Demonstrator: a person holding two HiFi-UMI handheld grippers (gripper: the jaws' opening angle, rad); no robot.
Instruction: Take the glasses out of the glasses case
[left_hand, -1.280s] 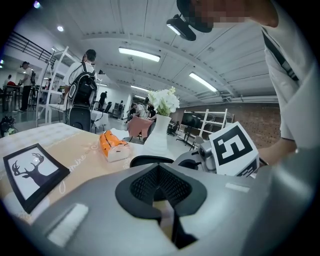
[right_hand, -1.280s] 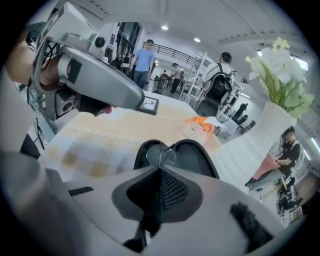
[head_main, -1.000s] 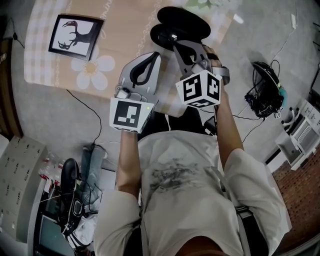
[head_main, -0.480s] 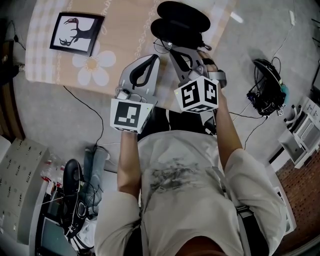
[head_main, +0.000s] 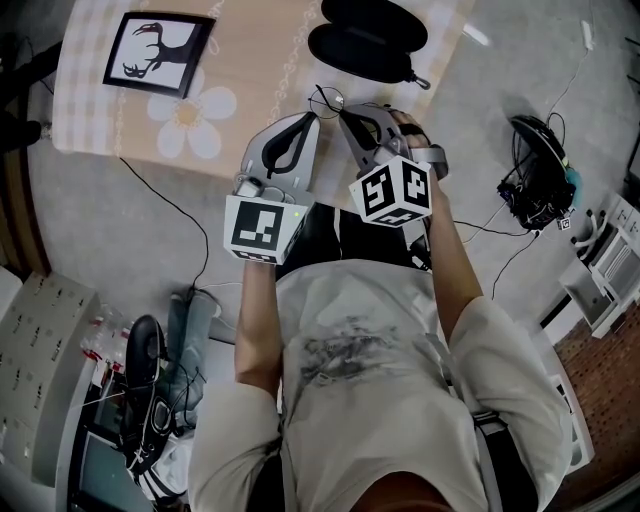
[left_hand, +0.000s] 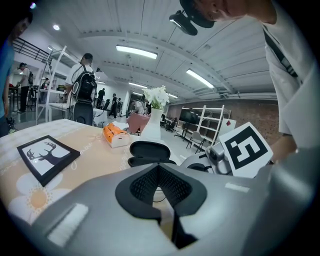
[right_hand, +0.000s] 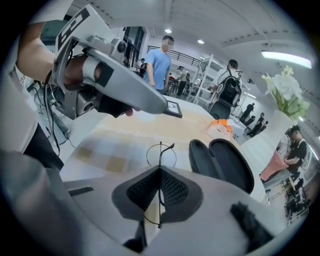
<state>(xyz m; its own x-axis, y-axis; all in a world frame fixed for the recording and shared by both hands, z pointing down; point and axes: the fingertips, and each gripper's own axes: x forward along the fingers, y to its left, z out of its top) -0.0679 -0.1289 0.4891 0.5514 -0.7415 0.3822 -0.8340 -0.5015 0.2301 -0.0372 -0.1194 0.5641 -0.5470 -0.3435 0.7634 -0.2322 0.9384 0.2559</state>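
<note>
Head view from above: a table (head_main: 270, 40) is covered with a beige cloth that has checked edges and a white flower print. At its left lies a flat, black-framed deer picture (head_main: 160, 50). The left gripper (head_main: 303, 124), a smooth grey shell with ribbed black pads, has its jaws pressed together with nothing between them, as the left gripper view (left_hand: 160, 172) shows. Just to its right, the glasses (head_main: 326, 99) are out of the case, over the near edge of the table. They are a thin dark wire frame with round lenses. The right gripper (head_main: 346, 108) is clamped on the frame, and in the right gripper view (right_hand: 160, 175) the wire runs up between the pads to a round lens (right_hand: 161, 154). Whether the glasses touch the cloth cannot be told. Behind and to the right, the glasses case (head_main: 370, 40) lies open on the table. It is black, matte and oval, in two hinged halves. In the left gripper view, an orange box (left_hand: 114, 135) and a white vase of flowers (left_hand: 152, 120) stand beyond the case. At far right, a tangle of cables (head_main: 530, 190) lies on the floor.
</note>
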